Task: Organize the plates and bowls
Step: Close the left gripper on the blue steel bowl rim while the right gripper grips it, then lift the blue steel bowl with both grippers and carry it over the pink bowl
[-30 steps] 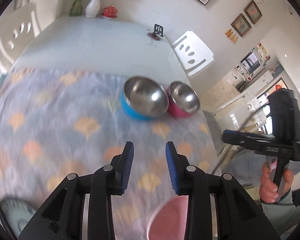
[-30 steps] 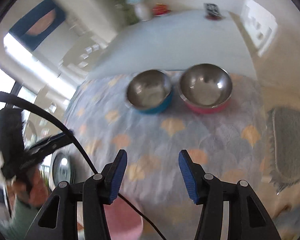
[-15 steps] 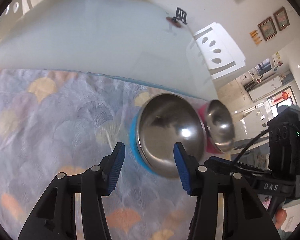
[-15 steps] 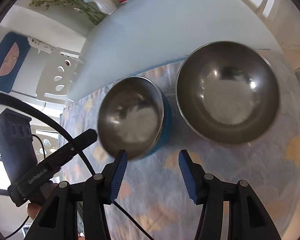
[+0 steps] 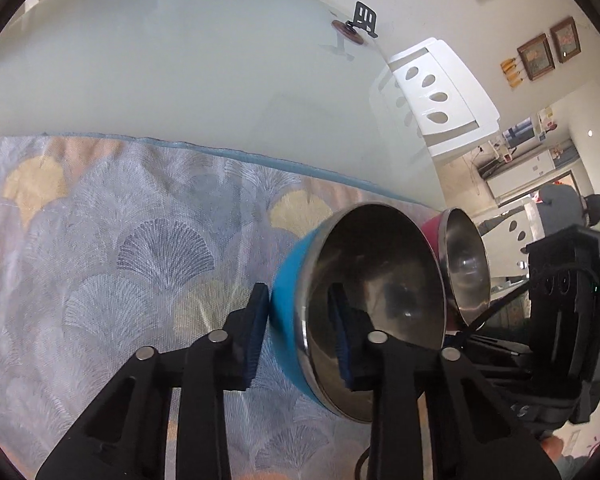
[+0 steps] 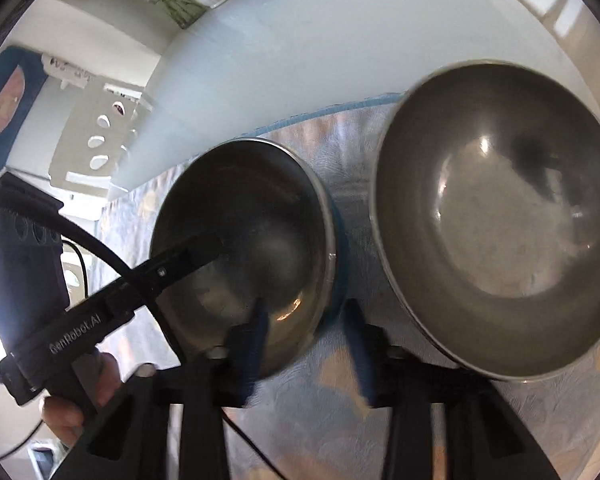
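Left wrist view: my left gripper (image 5: 298, 330) straddles the near rim of the blue bowl (image 5: 288, 312), one finger outside the wall, one inside, spread and not yet clenched, placed so I can pinch the rim. Half a second ago the bowl lay ahead of the tips.

Right wrist view: my right gripper (image 6: 306, 344) is released too, with the blue bowl (image 6: 244, 240) just ahead-left and the pink bowl (image 6: 496, 216) ahead-right on the cloth (image 6: 340, 420) covering the desk. Both have grown nearer.
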